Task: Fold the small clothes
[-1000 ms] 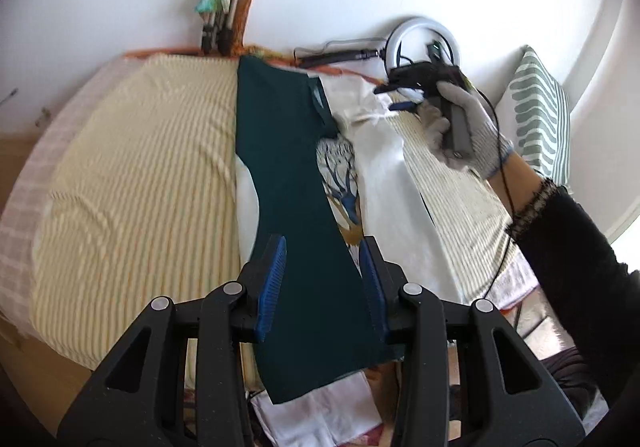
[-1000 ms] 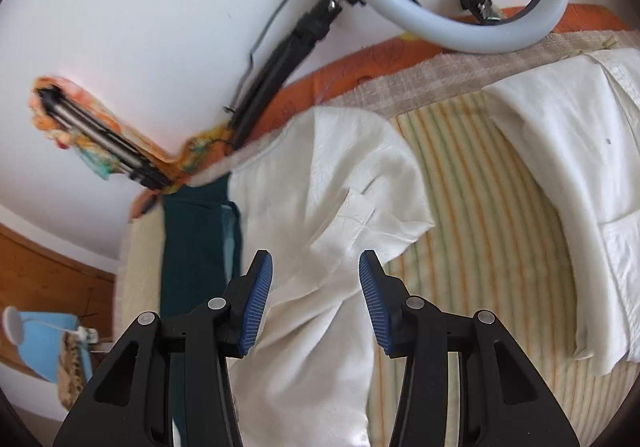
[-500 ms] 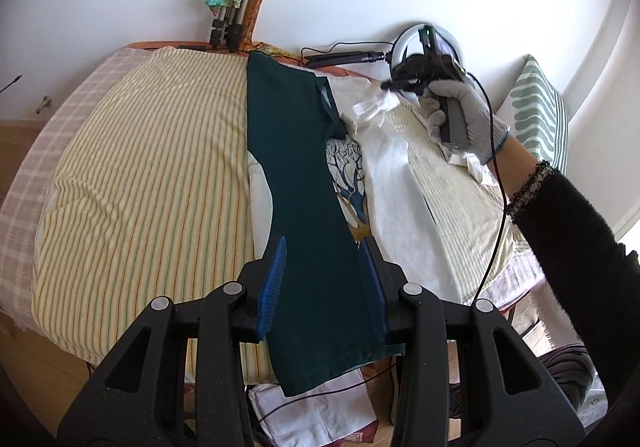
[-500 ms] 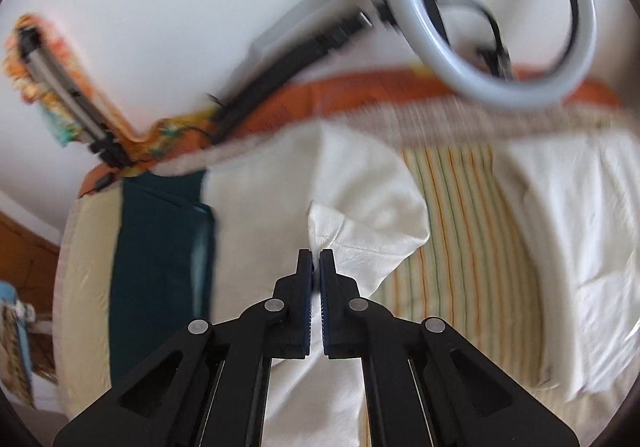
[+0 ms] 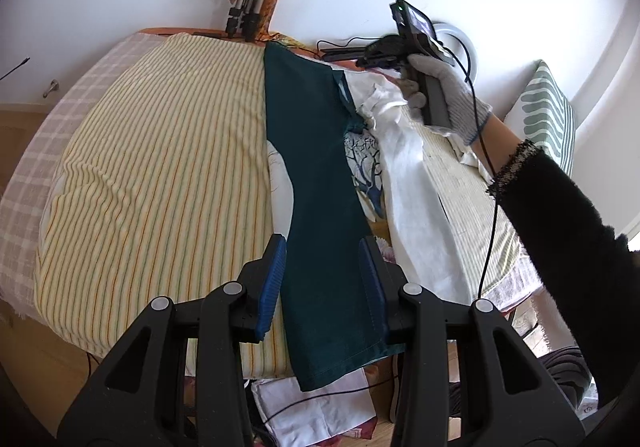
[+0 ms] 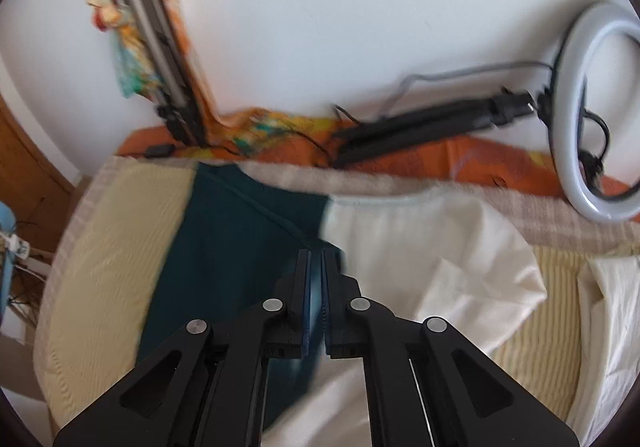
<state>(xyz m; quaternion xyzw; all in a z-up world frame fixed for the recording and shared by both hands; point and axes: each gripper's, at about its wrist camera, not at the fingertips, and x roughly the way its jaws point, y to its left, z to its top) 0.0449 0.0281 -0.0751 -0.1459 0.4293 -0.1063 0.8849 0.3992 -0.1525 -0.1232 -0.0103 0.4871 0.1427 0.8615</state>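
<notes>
Left wrist view: dark teal garment (image 5: pixel 316 151) lies on the striped bed (image 5: pixel 160 167), its long axis running straight away from the left hand-held gripper (image 5: pixel 323 247), which is half open and empty above the near hem. The right hand-held gripper (image 6: pixel 316 255) has just been opening to a slit with nothing visibly between its jaws, and is nearer the far end.

Striped cover (image 5: pixel 152 175) left of the green garment (image 5: pixel 320 183) lies bare; tripods (image 6: pixel 420 127) crowd the wall side.

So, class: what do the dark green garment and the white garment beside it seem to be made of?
Dark green garment: probably soft matte knit, lying limp with a stitched hem. White garment: seemingly thin woven cotton or linen, matte, holding crisp creases. Neither fibre can be confirmed.
</notes>
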